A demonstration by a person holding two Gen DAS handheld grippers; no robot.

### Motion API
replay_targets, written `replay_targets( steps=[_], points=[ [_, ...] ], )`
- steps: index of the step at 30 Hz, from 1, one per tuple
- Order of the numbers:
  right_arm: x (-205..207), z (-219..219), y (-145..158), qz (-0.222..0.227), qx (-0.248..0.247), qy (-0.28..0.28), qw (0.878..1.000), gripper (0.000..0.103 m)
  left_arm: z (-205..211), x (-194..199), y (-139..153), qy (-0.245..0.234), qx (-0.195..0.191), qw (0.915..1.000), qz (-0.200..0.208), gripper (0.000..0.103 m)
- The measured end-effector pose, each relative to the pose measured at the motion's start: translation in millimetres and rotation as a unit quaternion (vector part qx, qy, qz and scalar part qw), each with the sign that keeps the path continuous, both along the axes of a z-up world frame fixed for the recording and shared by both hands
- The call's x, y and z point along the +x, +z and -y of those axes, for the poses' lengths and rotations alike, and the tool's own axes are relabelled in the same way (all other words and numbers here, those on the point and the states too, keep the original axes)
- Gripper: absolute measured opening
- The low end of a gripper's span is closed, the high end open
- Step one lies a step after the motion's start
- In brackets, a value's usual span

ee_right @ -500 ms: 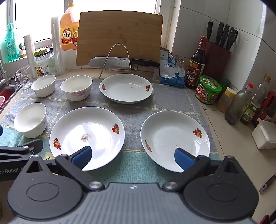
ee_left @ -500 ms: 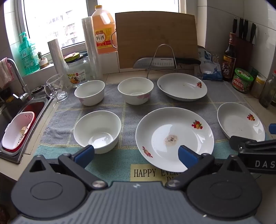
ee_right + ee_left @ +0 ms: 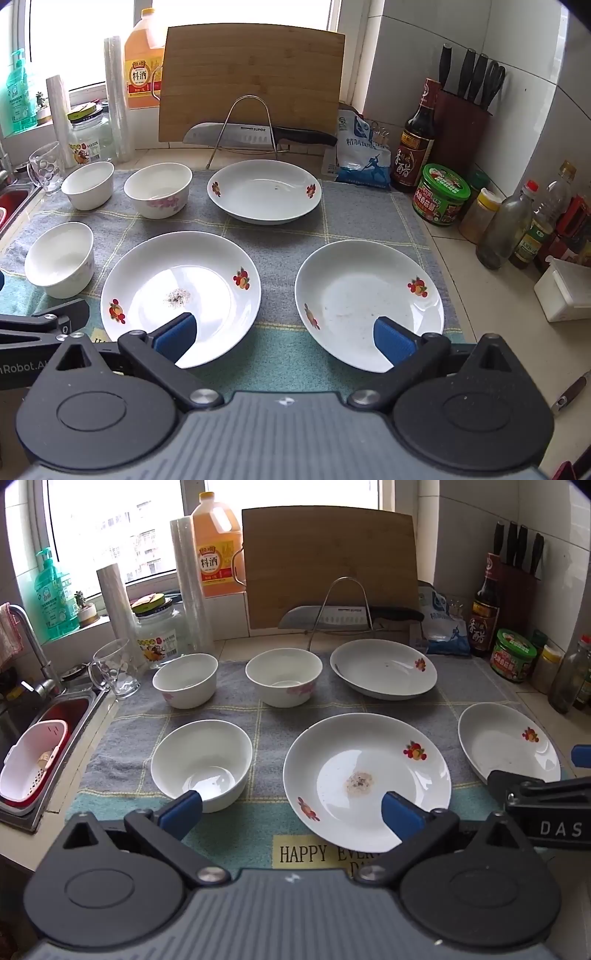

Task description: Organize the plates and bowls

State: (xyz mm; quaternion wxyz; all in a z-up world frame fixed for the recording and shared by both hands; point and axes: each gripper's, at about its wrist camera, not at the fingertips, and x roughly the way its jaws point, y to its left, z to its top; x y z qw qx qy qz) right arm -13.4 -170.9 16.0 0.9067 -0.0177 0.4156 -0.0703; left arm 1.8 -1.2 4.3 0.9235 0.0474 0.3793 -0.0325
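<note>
Both the left gripper (image 3: 291, 808) and right gripper (image 3: 284, 332) gape wide, holding nothing, above the mat (image 3: 236, 709) where three bowls (image 3: 201, 757) and three plates (image 3: 181, 295) lie apart

Blk grippers (image 3: 291, 808), blue-padded jaws

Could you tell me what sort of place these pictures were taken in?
Most likely a home kitchen counter: a sink at the left, a knife block against the tiled wall, a cutting board leaning under the window, and sauce bottles beside plates and bowls on a dish mat.
</note>
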Motion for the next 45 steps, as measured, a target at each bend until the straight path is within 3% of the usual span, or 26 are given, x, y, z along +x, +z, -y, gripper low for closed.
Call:
replay_targets(
  steps=[45],
  points=[
    [5.7, -2.8, 1.1, 0.005, -0.005, -0.004, 1.000, 0.103, 0.2, 6.7, -0.6, -0.003, -0.001, 1.0000, -0.003, 0.102]
  ],
)
